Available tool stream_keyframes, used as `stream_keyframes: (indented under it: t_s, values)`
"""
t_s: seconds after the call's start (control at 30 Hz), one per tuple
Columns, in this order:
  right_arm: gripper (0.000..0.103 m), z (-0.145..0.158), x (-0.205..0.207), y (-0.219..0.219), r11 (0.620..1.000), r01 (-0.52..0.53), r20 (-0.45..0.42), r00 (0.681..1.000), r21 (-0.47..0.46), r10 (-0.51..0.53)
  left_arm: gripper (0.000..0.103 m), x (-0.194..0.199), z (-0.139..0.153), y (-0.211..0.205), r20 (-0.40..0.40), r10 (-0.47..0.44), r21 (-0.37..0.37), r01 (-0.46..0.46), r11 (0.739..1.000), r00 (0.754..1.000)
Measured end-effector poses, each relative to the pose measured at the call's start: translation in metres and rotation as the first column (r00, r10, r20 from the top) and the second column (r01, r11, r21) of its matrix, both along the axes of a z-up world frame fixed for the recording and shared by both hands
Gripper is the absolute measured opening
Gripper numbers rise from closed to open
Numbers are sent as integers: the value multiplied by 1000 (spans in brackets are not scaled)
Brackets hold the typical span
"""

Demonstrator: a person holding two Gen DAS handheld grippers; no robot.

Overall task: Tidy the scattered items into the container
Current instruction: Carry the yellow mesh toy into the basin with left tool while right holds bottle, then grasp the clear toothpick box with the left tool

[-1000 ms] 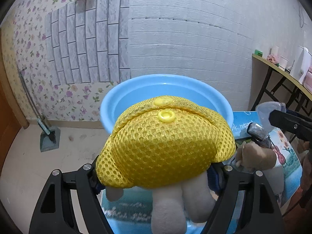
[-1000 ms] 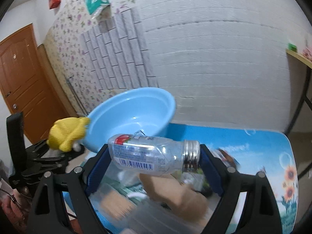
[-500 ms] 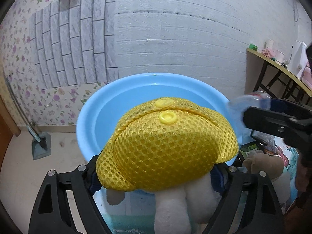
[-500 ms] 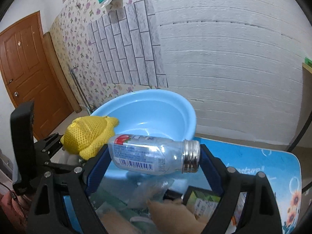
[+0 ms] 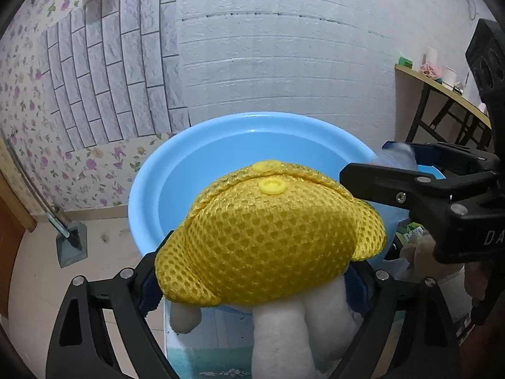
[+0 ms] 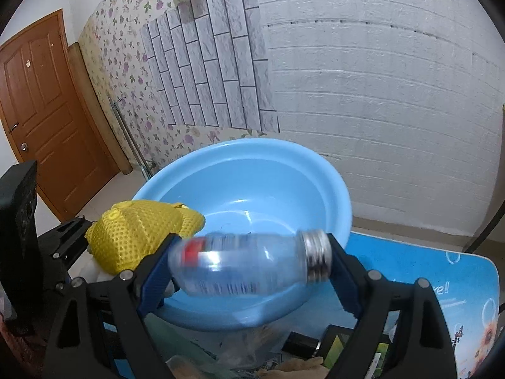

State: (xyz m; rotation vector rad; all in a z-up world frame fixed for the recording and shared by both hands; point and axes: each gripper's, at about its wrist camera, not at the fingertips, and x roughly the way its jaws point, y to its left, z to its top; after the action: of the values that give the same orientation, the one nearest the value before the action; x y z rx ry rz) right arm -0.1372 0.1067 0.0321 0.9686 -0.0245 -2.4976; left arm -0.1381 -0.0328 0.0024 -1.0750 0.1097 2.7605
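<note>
A blue printed table cover is seen under the clutter nearest the right wrist camera, with small packets at 6 o'clock. A white brick-patterned wall stands beyond, floral wallpaper is seen at 10 o'clock, and a brown door at 9 o'clock.

A clear bottle with a metal cap is clamped lengthwise in the right gripper, cap at 3 o'clock, its image blurred. A plush toy in a yellow mesh hat lies between the fingers of the left gripper; its jaws have just been opening, and whether the pads press the toy cannot be told. Both grippers are pitched downward over the near rim of the blue basin, side by side, the left at 9 o'clock of the right.
</note>
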Motion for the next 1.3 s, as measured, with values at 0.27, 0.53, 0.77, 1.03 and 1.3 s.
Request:
stream_keyframes:
  t_s: [0.27, 0.53, 0.77, 1.03, 1.3]
  values:
    - [89, 14, 22, 16, 1000, 6, -41, 999, -25, -7, 98, 9, 1, 17, -18, 39, 0, -39, 999, 999]
    - [89, 21, 43, 52, 997, 35, -57, 998, -63, -38, 98, 22, 11, 34, -48, 57, -22, -58, 998, 997]
    - [89, 14, 60, 76, 996, 46, -51, 997, -75, -49, 98, 51, 14, 30, -50, 108, 11, -108, 994, 993]
    - [89, -11, 62, 100, 995, 89, 14, 996, -32, -89, 98, 81, -7, 29, 0, 112, 40, -112, 993, 994]
    - [89, -24, 59, 111, 994, 111, 53, 992, 10, -111, 98, 86, -41, 32, 94, 97, 67, -104, 992, 991]
